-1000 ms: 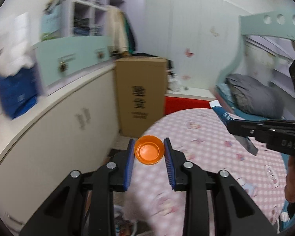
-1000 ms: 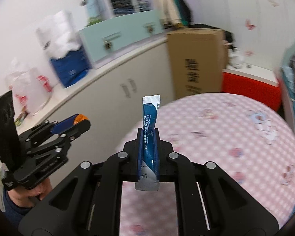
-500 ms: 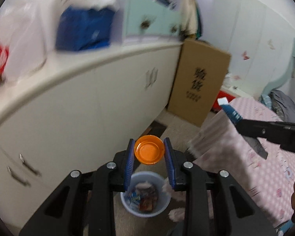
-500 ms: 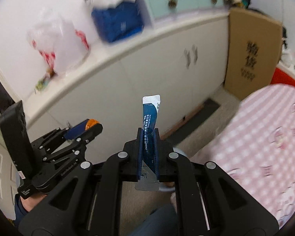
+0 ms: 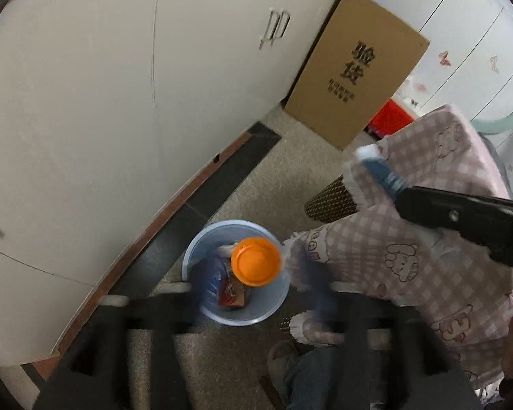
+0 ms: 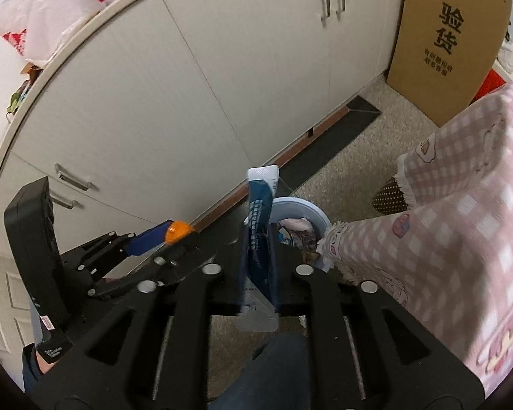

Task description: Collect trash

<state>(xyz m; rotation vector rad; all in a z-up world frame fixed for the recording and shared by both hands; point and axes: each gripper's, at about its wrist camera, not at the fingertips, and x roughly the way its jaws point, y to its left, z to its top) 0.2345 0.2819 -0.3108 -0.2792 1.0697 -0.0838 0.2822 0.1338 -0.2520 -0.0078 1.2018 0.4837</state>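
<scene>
In the left wrist view an orange cap (image 5: 255,261) hangs directly over a pale blue bin (image 5: 201,242) on the floor; the bin holds wrappers. My left gripper (image 5: 256,283) is blurred and its jaws stand wide of the cap, so it looks open. In the right wrist view my right gripper (image 6: 258,239) is shut on a blue sachet (image 6: 260,218) that stands upright, above and left of the bin (image 6: 316,213). The left gripper also shows there (image 6: 174,235) with the orange cap (image 6: 177,232) at its tip. The sachet shows in the left wrist view (image 5: 379,167).
White cabinets (image 6: 222,68) run along the left. A cardboard box (image 5: 355,68) leans at the back. A table with a pink checked cloth (image 5: 427,239) stands right of the bin. Grey carpet lies around. A person's leg (image 6: 266,372) is below.
Both grippers swung down from the table toward the floor and now point at the bin. The left jaws have spread apart from the orange cap.
</scene>
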